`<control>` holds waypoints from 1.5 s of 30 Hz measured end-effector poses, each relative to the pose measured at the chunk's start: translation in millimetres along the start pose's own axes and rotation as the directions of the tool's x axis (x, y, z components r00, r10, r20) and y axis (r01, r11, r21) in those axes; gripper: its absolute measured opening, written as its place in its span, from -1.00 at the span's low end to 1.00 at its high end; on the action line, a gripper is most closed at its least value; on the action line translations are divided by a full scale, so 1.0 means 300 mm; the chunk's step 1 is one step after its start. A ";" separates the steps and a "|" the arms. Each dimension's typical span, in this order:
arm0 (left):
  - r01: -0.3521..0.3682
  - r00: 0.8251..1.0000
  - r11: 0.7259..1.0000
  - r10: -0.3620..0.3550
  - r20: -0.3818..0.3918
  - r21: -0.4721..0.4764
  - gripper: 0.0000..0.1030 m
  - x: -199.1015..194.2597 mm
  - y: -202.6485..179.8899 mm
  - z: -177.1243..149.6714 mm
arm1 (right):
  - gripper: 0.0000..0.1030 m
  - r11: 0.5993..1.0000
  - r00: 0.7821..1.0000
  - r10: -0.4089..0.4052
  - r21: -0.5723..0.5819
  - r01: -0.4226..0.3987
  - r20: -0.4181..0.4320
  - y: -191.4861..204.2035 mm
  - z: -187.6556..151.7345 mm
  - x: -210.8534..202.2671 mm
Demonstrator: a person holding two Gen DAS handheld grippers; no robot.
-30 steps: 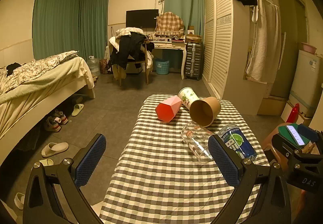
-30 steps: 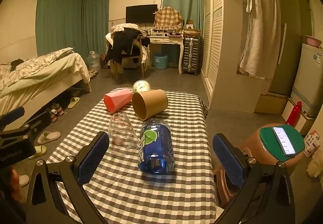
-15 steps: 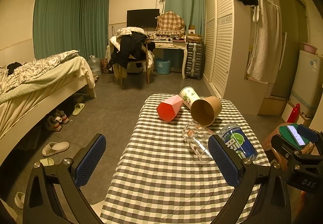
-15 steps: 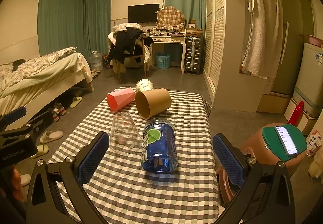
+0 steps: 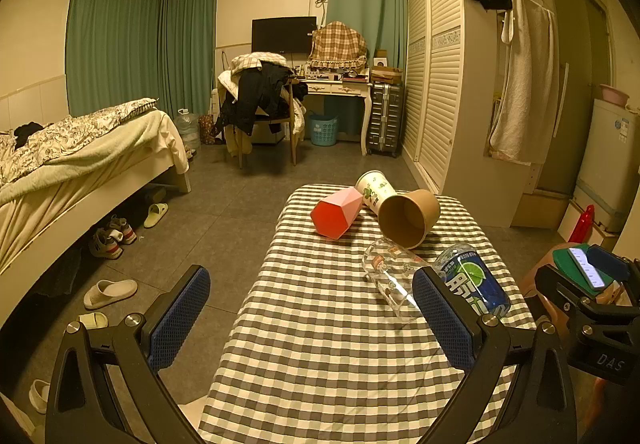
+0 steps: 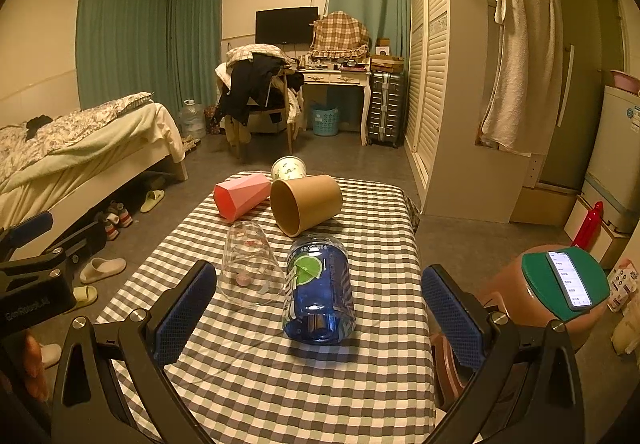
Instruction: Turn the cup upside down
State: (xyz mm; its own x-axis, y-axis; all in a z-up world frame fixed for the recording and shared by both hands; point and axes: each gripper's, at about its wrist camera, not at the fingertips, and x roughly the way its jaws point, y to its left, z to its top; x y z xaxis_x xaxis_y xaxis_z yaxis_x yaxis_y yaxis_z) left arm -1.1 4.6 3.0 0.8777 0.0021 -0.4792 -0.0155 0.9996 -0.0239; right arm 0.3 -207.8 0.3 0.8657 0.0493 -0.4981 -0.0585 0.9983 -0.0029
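Observation:
Several cups lie on their sides on the checked table [image 5: 320,344]: a pink faceted cup [image 5: 336,212], a white printed paper cup [image 5: 374,188], a brown paper cup [image 5: 408,217], a clear glass cup [image 5: 390,276] and a blue lime-label cup [image 5: 472,282]. They show in the right wrist view too: pink [image 6: 240,195], brown [image 6: 306,203], glass [image 6: 250,264], blue [image 6: 318,296]. My left gripper [image 5: 312,324] is open and empty over the table's near left. My right gripper [image 6: 316,320] is open, its fingers either side of the blue cup's near end, apart from it.
A brown stool with a green lid and a phone [image 6: 560,280] stands right of the table. A bed [image 5: 72,155] lies to the left with shoes and slippers [image 5: 110,292] on the floor. A wardrobe [image 5: 448,83] stands to the right.
Both views have shifted slightly; the right gripper has edged a little to the left and the cups appear a touch farther. No cup has moved.

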 end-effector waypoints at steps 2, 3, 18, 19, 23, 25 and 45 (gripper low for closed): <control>0.000 1.000 1.000 0.000 0.000 -0.001 1.00 0.000 0.001 -0.001 | 0.99 1.000 1.000 0.001 -0.002 -0.001 0.000 0.004 0.000 -0.001; 0.001 1.000 1.000 -0.001 -0.001 0.000 1.00 0.000 0.001 -0.001 | 0.99 1.000 1.000 0.000 -0.001 0.000 0.000 0.004 0.000 -0.001; 0.002 1.000 1.000 -0.002 0.000 0.001 1.00 -0.001 0.004 -0.007 | 0.99 1.000 1.000 0.002 -0.006 -0.002 0.001 0.010 0.001 -0.005; 0.003 1.000 1.000 -0.003 0.000 0.000 1.00 -0.001 0.005 -0.007 | 0.99 1.000 1.000 0.001 -0.005 -0.001 0.001 0.010 0.001 -0.005; 0.004 1.000 1.000 -0.004 -0.002 -0.005 1.00 -0.002 0.002 -0.007 | 0.99 1.000 1.000 -0.001 -0.008 0.001 -0.001 0.013 0.005 -0.004; 0.002 1.000 1.000 -0.002 -0.004 -0.007 1.00 -0.002 0.003 -0.007 | 0.99 1.000 1.000 -0.011 -0.021 0.011 0.002 0.021 0.010 -0.007; -0.071 0.997 0.996 0.071 0.005 -0.047 1.00 0.124 0.129 0.176 | 0.99 0.977 0.999 0.011 -0.213 -0.001 0.045 0.080 0.302 0.128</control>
State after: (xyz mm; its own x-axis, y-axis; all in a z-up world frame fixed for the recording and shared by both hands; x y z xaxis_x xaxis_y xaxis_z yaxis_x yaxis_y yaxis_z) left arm 56.3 44.8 30.7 0.8769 0.0737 -0.4750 -0.1005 0.9945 -0.0312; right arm 77.1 -179.1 59.7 0.8866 0.0616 -0.4585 -0.1641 0.9685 -0.1873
